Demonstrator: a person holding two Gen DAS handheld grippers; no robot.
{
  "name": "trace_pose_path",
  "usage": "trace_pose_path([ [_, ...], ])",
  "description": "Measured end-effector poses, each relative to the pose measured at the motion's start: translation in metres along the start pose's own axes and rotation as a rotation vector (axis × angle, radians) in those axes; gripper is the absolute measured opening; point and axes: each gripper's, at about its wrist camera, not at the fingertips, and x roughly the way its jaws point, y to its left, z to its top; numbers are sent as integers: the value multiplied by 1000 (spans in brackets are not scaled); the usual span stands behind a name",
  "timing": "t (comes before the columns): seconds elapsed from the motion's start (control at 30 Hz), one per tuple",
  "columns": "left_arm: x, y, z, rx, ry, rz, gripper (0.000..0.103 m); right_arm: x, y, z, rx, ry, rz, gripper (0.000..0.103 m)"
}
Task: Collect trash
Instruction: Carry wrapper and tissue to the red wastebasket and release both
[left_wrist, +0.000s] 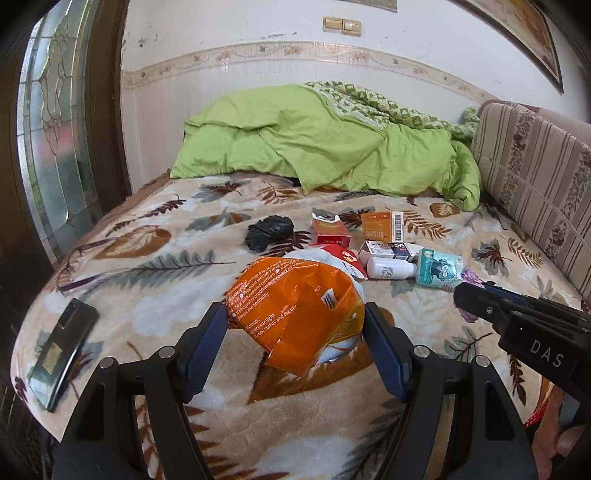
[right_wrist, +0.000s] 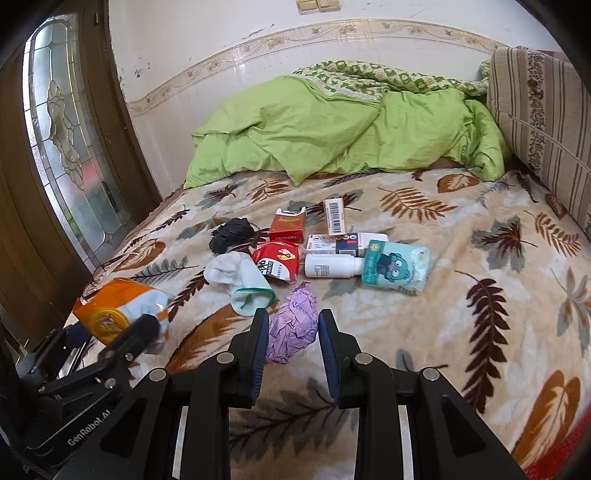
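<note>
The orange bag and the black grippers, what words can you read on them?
"rinse mouth", "direct sunlight", "please use normally": orange bag, held in the left gripper; other lines cut off.
"DAS": side of the right gripper.
"GenRobot.AI": the left gripper's body, right wrist view.
Boxes, bottle and packets on the blanket: too small or blurred.

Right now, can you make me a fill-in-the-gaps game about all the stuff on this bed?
1. The left gripper holds a crinkly bag coloured ____.
2. The right gripper pinches a crumpled wrapper coloured ____.
3. The crumpled bag beside the red box is coloured ____.
4. The quilt heaped by the wall is coloured ____.

Missing words: orange, purple, black, green.
</note>
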Motion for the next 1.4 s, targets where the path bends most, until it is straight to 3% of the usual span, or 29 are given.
trace_pose_path([
  [1.0, 20, 5, -5, 2, 43, 18, 73, 9, -12, 1, 78, 25, 42, 29],
  [1.17, 16, -7, -5, 1, 47, -105, 73, -7, -28, 0, 155, 26, 87, 29],
  [1.4, -2, -57, 1, 65, 51, -304, 73, -70, -81, -6, 283, -15, 109, 29],
])
